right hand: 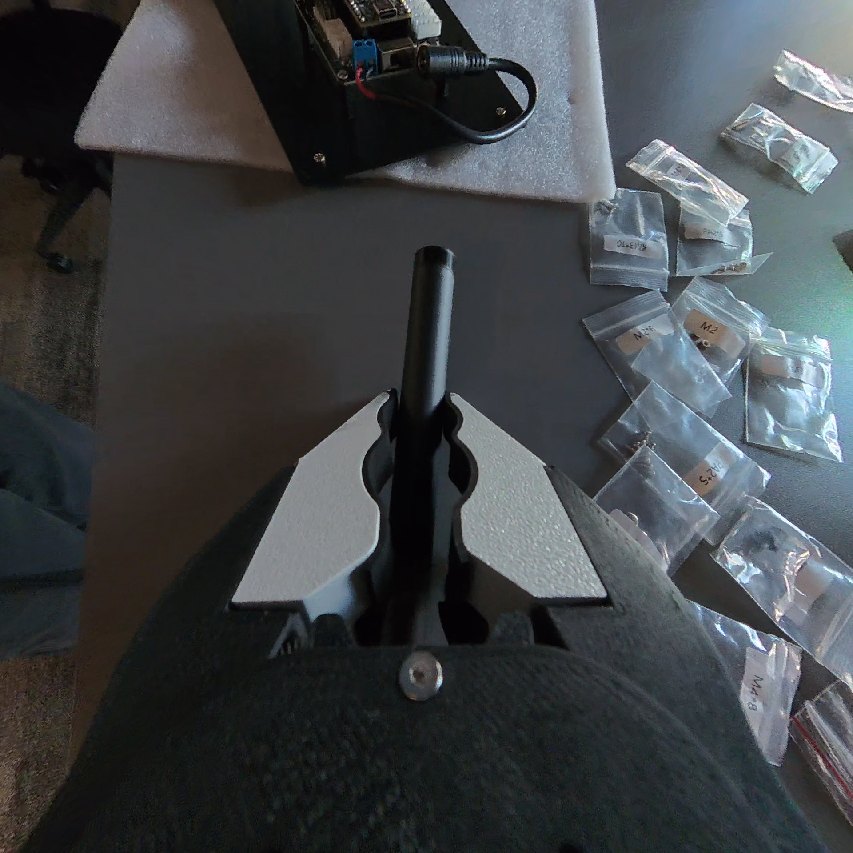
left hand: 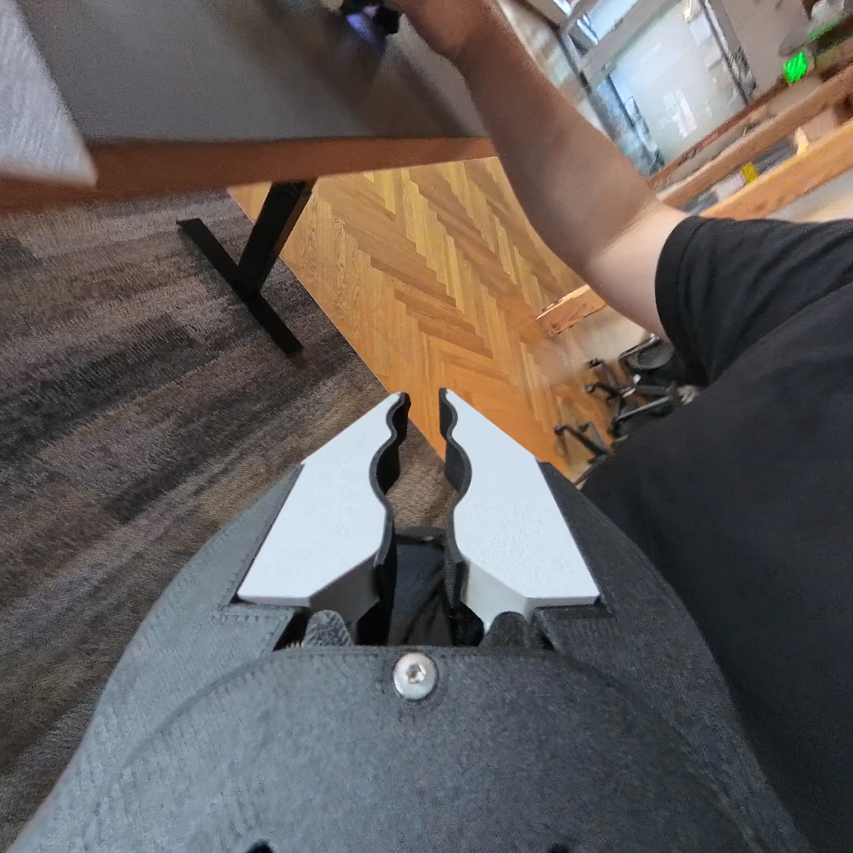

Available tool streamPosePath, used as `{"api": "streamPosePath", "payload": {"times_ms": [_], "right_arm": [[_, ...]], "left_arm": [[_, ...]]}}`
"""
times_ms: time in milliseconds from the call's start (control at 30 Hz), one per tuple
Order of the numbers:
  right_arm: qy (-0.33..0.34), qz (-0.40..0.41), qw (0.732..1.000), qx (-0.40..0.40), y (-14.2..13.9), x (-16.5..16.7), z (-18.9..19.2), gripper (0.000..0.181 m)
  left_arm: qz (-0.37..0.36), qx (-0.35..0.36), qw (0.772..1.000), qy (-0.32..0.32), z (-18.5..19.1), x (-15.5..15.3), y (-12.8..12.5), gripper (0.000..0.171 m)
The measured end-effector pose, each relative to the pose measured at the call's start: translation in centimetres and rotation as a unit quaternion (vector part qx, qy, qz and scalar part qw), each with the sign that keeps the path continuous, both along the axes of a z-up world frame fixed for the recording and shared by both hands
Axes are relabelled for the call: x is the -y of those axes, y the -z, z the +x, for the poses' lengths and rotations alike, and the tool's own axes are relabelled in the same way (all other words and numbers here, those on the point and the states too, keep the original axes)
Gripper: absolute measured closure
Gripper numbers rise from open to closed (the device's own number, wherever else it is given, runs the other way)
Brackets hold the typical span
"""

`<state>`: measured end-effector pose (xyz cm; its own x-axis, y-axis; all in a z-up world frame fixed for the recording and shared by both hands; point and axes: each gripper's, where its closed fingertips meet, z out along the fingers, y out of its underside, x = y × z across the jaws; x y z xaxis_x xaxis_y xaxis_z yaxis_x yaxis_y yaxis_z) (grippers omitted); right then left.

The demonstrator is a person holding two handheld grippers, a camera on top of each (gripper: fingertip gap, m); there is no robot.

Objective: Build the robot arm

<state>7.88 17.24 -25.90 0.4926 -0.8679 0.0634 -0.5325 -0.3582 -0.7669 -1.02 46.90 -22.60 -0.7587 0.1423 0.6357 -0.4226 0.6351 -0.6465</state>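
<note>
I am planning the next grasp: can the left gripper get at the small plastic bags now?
Probably not: the left gripper hangs below the table's edge, pointing at the floor; the bags lie on top.

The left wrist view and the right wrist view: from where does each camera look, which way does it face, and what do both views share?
Left wrist view: sits on the left gripper, held low beside the table, facing the carpet and wood floor; jaws slightly apart and empty; the person's arm shows.
Right wrist view: sits on the right gripper, above the tabletop, facing down at it; jaws clamp a black tube; small plastic bags lie right, a black electronics box on white foam ahead.
Shared: the same table and foam.
</note>
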Motion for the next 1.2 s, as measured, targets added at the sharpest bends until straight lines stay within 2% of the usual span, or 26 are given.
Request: {"api": "streamPosePath", "payload": {"times_ms": [100,233,367,433,533,633,800,900,967,1067,1200], "right_arm": [[-0.008,-0.015,1.0,0.009,-0.1,-0.1,-0.1,0.162],[-0.01,-0.018,1.0,0.01,-0.1,0.0,-0.4,0.161],[-0.008,-0.028,0.999,0.014,-0.2,0.3,-0.7,0.161],[0.008,-0.063,0.998,0.031,-0.6,1.2,-1.1,0.151],[0.026,-0.057,0.996,0.065,-2.7,1.1,-3.0,0.148],[0.06,-0.045,0.993,0.094,-5.0,1.3,-7.5,0.146],[0.117,0.038,0.979,0.163,-6.9,2.1,-19.8,0.146],[0.188,0.086,0.957,0.205,-8.0,5.8,-27.0,0.146],[0.222,0.128,0.941,0.22,-8.9,8.6,-31.3,0.144],[0.252,0.104,0.941,0.201,-8.6,13.4,-36.9,0.143],[0.265,0.08,0.945,0.173,-9.1,18.6,-41.6,0.142]], "left_arm": [[-0.019,0.075,0.996,0.049,-0.4,3.7,-1.4,0.16],[-0.062,0.091,0.99,0.09,-2.3,7.9,-3.9,0.162],[-0.079,0.098,0.986,0.107,-3.8,8.7,-4.5,0.162],[-0.082,0.096,0.986,0.11,-4.1,8.7,-4.3,0.162],[-0.084,0.127,0.985,0.082,-3.4,9.8,-3.7,0.159],[-0.089,0.175,0.98,0.031,-2.3,12.6,-3.3,0.157],[-0.082,0.277,0.955,-0.059,-0.2,19.1,-1.4,0.151],[-0.042,0.334,0.934,-0.118,1.3,22.5,0.5,0.15],[-0.015,0.348,0.922,-0.166,2.2,24.0,1.6,0.151],[0.013,0.325,0.922,-0.212,2.5,25.9,2.4,0.144],[0.048,0.346,0.901,-0.256,3.8,26.8,2.9,0.138]]}}
